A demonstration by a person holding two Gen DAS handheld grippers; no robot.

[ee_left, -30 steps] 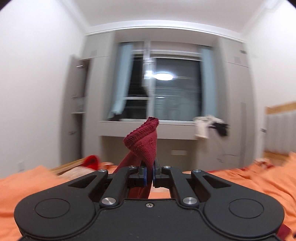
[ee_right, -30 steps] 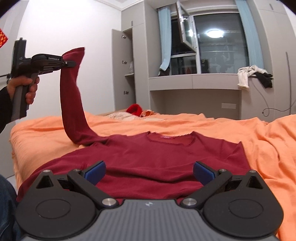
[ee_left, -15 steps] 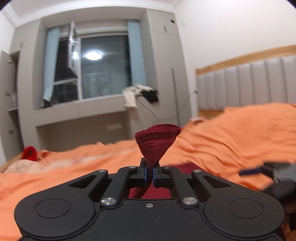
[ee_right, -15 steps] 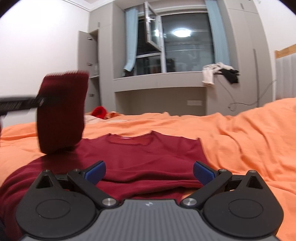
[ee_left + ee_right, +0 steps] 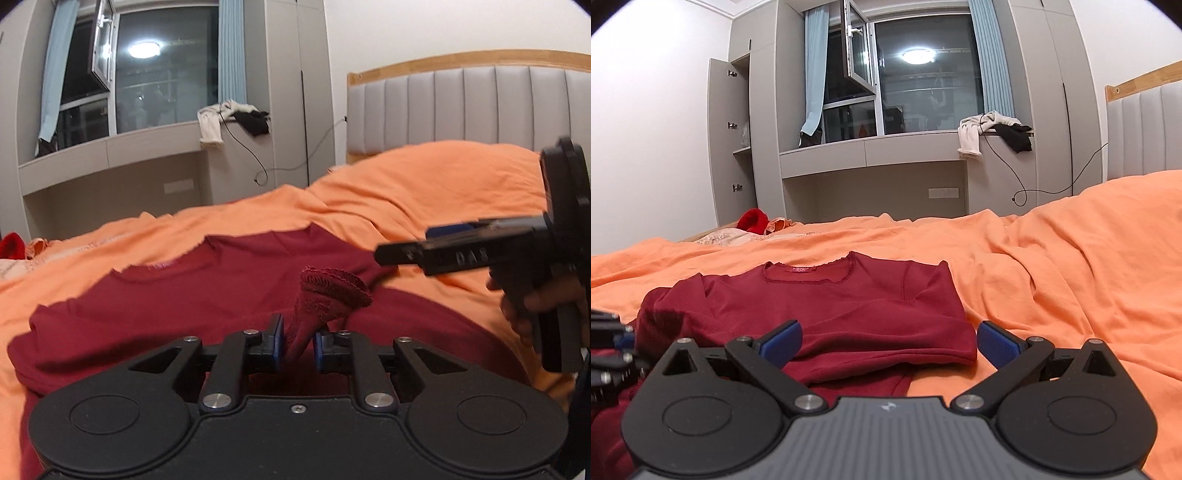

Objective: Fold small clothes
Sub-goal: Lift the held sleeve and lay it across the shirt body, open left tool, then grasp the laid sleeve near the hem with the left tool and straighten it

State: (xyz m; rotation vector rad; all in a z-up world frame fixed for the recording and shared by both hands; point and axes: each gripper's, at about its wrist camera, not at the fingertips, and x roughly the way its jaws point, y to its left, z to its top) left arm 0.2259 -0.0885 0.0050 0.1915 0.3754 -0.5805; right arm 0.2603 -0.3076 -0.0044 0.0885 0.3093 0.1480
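So my left gripper (image 5: 297, 347) has swung the sleeve cuff (image 5: 332, 291) down across the red shirt (image 5: 831, 310) on the orange bedspread (image 5: 1052, 258) and just loosened, right gripper (image 5: 886, 341) spread empty, so the cuff could snag and drag the fold crooked.

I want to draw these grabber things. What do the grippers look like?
Both are black plastic with two round discs and silver screws. The left gripper has small blue pads on its fingers. The right gripper has blue pads too, plus a ribbed grey body with a tiny white logo, and pale letters along its side.
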